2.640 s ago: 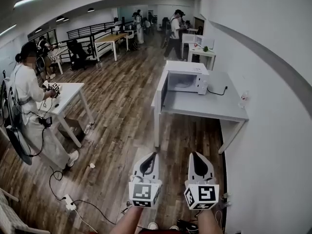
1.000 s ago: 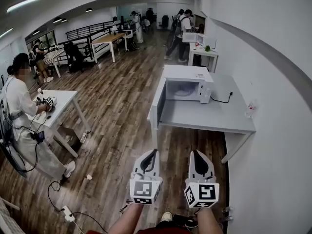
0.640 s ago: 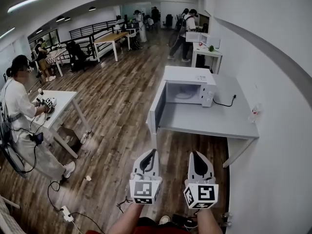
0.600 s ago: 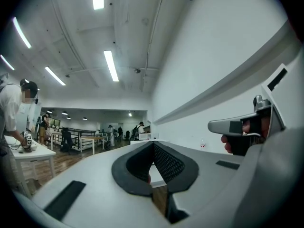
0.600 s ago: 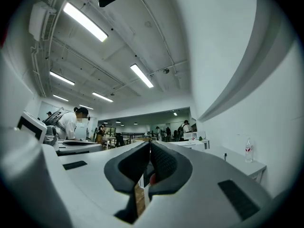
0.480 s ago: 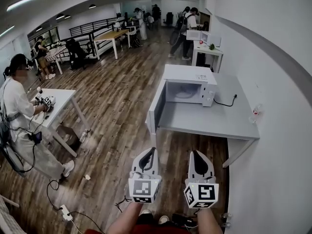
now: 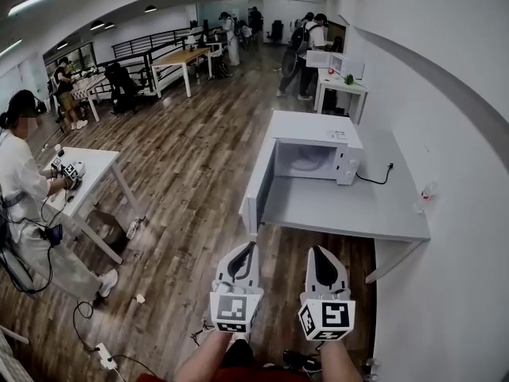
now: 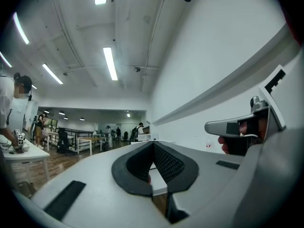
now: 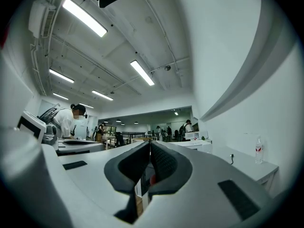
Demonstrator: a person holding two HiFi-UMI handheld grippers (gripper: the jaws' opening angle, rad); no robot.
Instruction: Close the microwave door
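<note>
While the white box microwave [image 7: 316, 151] stood on the grey table [image 7: 358, 213] ahead, its hinged door [image 7: 259, 188] hanging open, you held left gripper [image 7: 246, 253] and right gripper [image 7: 316, 255] closed, empty, well short, presumably for pushing.

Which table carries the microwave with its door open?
The grey table against the right wall, straight ahead; the white microwave on it has its door swung open.
</note>
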